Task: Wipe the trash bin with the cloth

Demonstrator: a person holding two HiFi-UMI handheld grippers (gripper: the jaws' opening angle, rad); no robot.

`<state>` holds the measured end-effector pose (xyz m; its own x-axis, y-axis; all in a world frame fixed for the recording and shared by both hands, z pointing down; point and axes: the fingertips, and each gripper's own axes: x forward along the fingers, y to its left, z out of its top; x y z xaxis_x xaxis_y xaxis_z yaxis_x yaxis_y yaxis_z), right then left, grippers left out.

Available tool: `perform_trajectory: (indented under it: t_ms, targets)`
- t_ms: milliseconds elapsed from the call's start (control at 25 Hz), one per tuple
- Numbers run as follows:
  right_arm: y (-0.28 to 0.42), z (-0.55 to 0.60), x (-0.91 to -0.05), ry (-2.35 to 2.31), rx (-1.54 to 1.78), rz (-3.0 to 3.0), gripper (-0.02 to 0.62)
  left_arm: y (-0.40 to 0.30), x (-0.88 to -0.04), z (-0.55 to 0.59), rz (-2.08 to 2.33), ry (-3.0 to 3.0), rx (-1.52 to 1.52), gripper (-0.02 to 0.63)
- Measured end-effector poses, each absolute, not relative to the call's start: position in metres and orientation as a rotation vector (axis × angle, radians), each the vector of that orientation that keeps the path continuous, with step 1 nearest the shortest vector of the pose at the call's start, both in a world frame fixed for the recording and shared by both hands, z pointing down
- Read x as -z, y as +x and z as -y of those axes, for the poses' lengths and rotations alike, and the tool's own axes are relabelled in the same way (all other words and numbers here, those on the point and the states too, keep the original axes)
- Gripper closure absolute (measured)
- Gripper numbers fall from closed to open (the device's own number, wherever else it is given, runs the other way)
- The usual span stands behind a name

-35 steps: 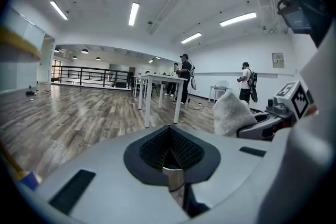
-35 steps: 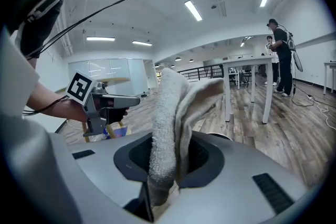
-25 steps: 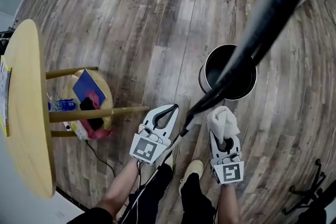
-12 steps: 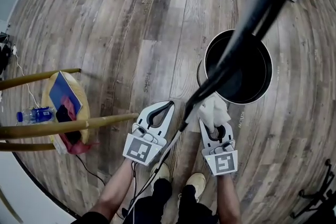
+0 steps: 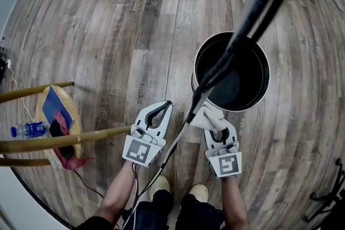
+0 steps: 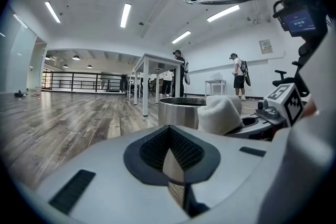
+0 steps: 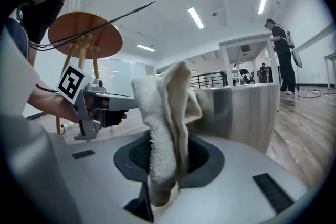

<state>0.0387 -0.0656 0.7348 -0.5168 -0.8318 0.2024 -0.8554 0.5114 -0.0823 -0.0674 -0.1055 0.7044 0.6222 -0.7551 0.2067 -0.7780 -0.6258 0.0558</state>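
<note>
Underfoot, wood-plank floor [image 5: 108, 35] surrounds the steel trash bin [image 5: 250, 81].

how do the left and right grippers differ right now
The left gripper has its jaws together on nothing; the right gripper has its jaws clamped on the cloth. The right gripper is beside the trash bin; the left gripper sits farther off. Both point forward, side by side.

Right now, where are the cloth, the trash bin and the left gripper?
cloth [image 7: 164, 126], right gripper view, the folded middle of the towel.
trash bin [image 5: 250, 70], head view, its dark inner wall.
left gripper [image 5: 165, 107], head view, where its fingertips meet.
</note>
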Motion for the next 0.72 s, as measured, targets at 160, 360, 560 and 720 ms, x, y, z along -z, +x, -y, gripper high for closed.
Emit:
perform_trajectory:
  t_ms: [160, 360, 560, 720]
  targets:
    - [0.063, 0.068, -0.733, 1.534, -0.255, 2.574, 0.5, -0.062, -0.71, 0.113, 1.266, 2.717, -0.252, 0.609]
    - [0.09, 0.06, -0.727, 1.597, -0.257, 2.521, 0.5, -0.055, -0.706, 0.115, 1.242, 2.74, -0.218, 0.609]
    - [0.131, 0.053, -0.737, 1.759, -0.285, 2.475, 0.499, -0.058, -0.714, 0.114, 1.239, 2.757, -0.259, 0.609]
    - [0.161, 0.052, -0.744, 1.836, -0.307, 2.416, 0.5, -0.06, -0.719, 0.111, 1.247, 2.744, -0.256, 0.609]
